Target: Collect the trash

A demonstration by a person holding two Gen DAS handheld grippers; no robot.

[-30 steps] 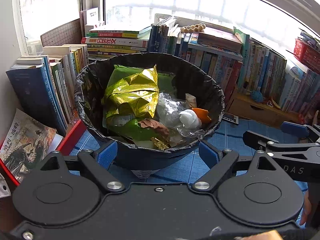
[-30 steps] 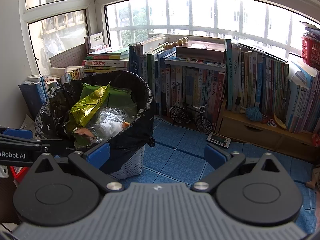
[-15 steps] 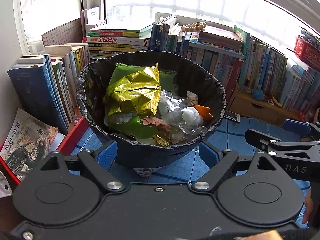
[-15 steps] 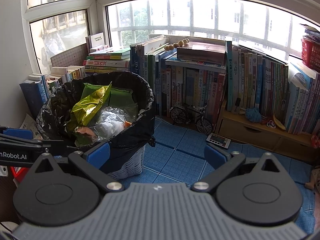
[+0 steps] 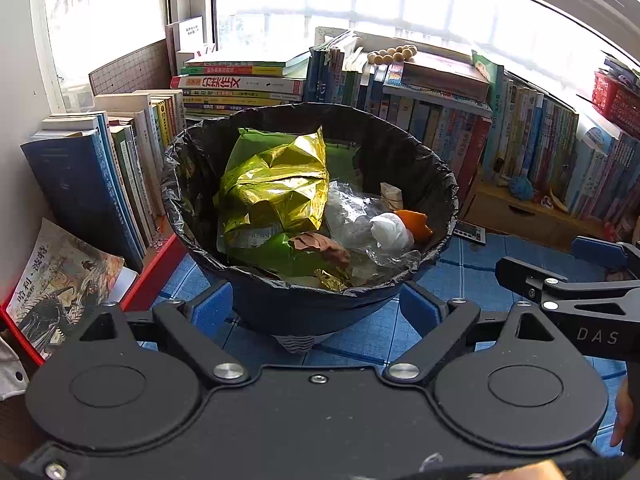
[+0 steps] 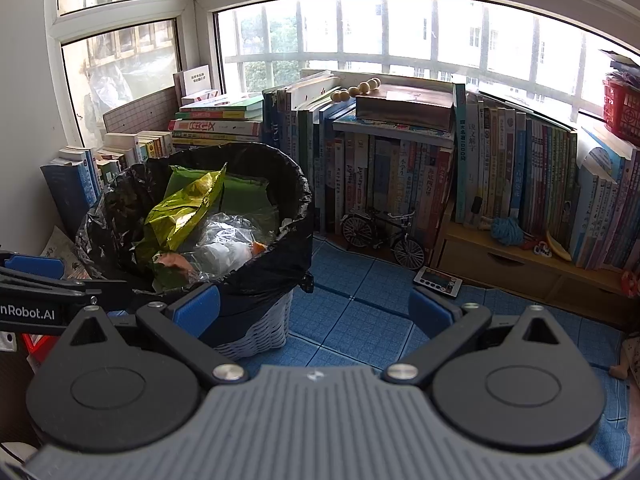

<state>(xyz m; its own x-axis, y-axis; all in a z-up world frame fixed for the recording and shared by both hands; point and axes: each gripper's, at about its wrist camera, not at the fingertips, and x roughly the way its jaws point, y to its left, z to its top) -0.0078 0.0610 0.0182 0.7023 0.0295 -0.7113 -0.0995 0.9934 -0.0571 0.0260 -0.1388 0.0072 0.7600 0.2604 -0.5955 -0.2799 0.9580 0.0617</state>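
A wicker bin lined with a black bag [image 5: 400, 136] [image 6: 296, 184] stands on the blue floor. It is piled with a gold foil bag [image 5: 276, 184], green wrappers, clear plastic [image 5: 352, 212], a white paper ball [image 5: 390, 232], orange peel [image 5: 414, 224] and a brown leaf [image 5: 320, 246]. My left gripper [image 5: 314, 300] hovers just before the bin's near wall, its jaws opening, with nothing gripped between the blue pads. My right gripper [image 6: 314, 310] hangs to the right of the bin, open and holding nothing.
Rows of books line the window wall and the left side. A model bicycle [image 6: 380, 232] and a small remote [image 6: 438, 282] sit on the blue floor tiles by a low wooden shelf [image 6: 500, 260]. A magazine [image 5: 60, 280] lies in a red tray at the left.
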